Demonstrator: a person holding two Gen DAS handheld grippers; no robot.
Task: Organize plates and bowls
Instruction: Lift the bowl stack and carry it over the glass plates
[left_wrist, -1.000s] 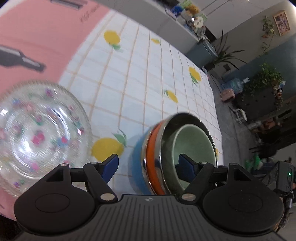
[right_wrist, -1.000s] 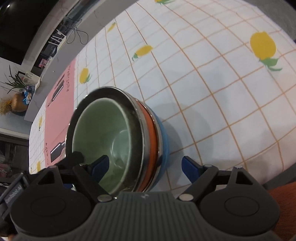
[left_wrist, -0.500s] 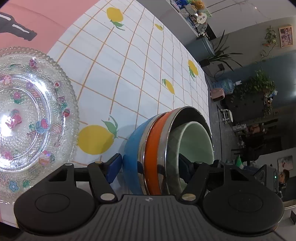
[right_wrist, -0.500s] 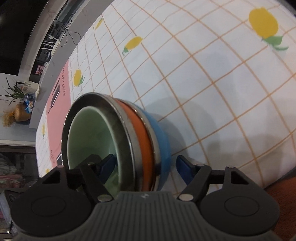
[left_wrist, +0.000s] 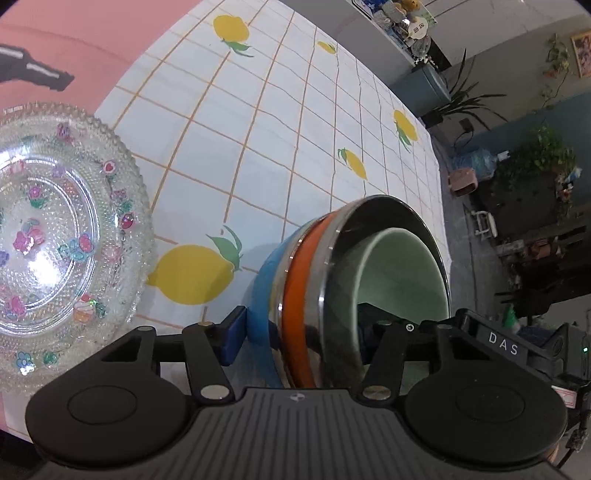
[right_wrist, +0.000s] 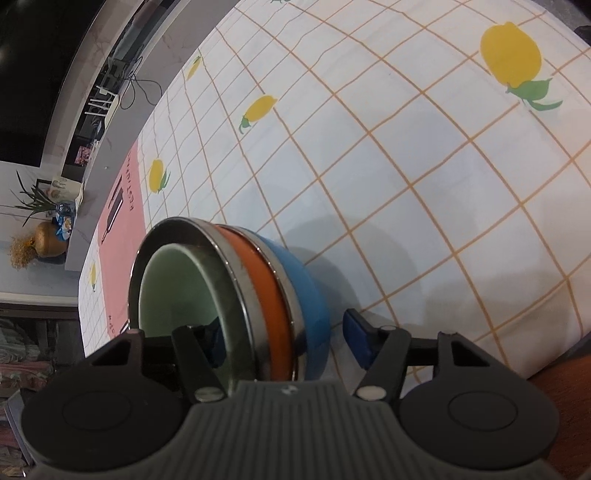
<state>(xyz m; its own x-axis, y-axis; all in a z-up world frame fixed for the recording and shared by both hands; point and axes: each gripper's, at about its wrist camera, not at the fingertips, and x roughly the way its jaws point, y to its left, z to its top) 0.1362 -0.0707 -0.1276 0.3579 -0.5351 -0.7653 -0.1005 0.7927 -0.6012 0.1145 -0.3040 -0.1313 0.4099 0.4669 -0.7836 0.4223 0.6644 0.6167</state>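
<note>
A nested stack of bowls (left_wrist: 295, 295) stands on the lemon-print tablecloth: blue outside, then orange, then steel, with a pale green bowl (left_wrist: 402, 273) innermost. My left gripper (left_wrist: 301, 334) straddles the stack's near wall. Its outer pad is close against the blue side and its other finger is inside the green bowl. The jaws are closing. From the opposite side my right gripper (right_wrist: 282, 339) straddles the stack of bowls (right_wrist: 266, 295) the same way. Its jaws are closing too, with a small gap between its outer pad and the blue wall. A clear glass plate (left_wrist: 55, 240) with coloured flowers lies to the left.
The tablecloth (left_wrist: 280, 140) runs on beyond the bowls, with a pink mat (left_wrist: 74, 44) at its far left. Its edge drops to the floor on the right of the left wrist view, where plants and furniture stand. A counter with cables (right_wrist: 110, 92) lies beyond the table.
Both grippers' jaws have narrowed around the bowl stack's walls. The left gripper has come in closer and lower, so the stack and glass plate look larger.
</note>
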